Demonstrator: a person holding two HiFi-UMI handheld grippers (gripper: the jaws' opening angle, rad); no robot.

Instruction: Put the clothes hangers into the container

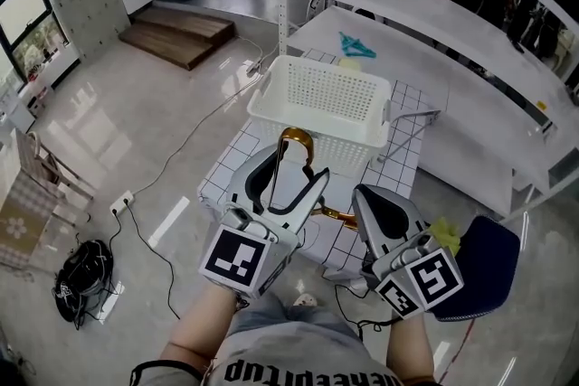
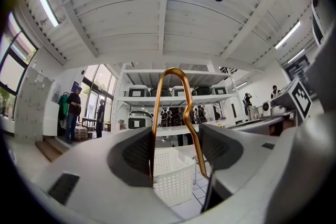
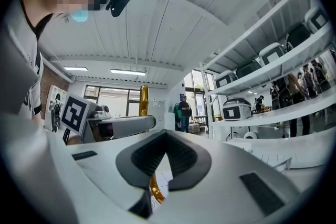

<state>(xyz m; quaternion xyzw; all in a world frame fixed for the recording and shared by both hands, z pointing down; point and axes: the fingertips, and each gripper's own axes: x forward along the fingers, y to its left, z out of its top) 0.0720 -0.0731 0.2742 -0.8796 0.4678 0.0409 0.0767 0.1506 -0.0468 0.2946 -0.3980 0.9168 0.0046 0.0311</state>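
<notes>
I am gripping 1 gold hanger (image 1: 296,136) in the left hand-held gripper (image 2: 176,149) just before the seemingly empty basket (image 1: 353,145), right hand-held gripper (image 3: 167,150) closed, so nothing is lying inside yet.

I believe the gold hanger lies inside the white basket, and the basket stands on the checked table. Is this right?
Not quite. The gold hanger is not inside the white basket. The left gripper holds it between its jaws on the near side of the basket, as the left gripper view and the head view show. The basket does stand on the checked table.
</notes>
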